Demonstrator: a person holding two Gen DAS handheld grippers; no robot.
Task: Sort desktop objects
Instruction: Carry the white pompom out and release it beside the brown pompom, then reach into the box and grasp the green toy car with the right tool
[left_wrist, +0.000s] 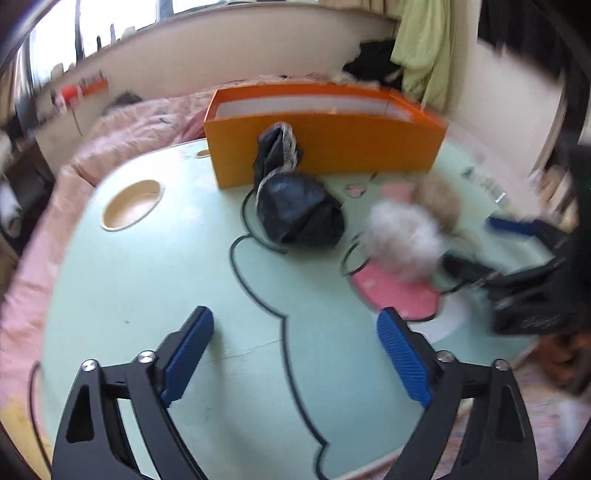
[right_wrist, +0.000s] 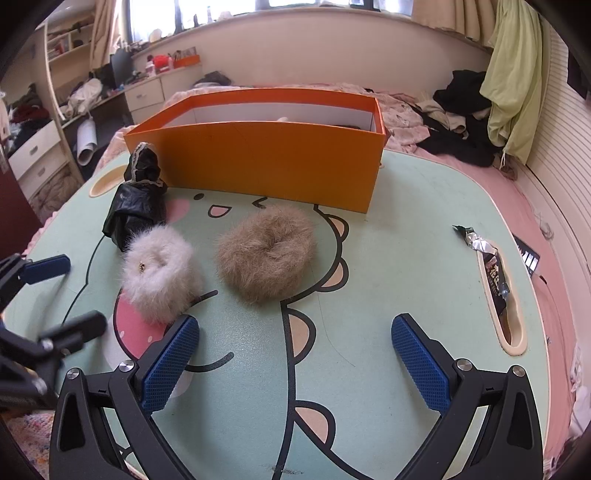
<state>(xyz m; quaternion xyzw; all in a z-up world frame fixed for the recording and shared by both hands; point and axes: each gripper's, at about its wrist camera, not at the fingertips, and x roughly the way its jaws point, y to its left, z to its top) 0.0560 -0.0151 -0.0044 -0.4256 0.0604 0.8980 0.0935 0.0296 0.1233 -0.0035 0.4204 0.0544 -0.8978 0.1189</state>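
Orange box (right_wrist: 258, 166) at the back of the surface (right_wrist: 406, 240) awaits: white scrunchie (right_wrist: 160, 275), tan scrunchie (right_wrist: 267, 254) and black scrunchie (right_wrist: 138, 195) lie unsorted before it. Both grippers, left (left_wrist: 295, 354) and right (right_wrist: 295, 365), hover with jaws wide, empty.

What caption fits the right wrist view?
Open right gripper above the green table, facing white and tan furry scrunchies before an orange box.

Two furry scrunchies (right_wrist: 161, 271) (right_wrist: 266, 254), one orange box (right_wrist: 266, 162)
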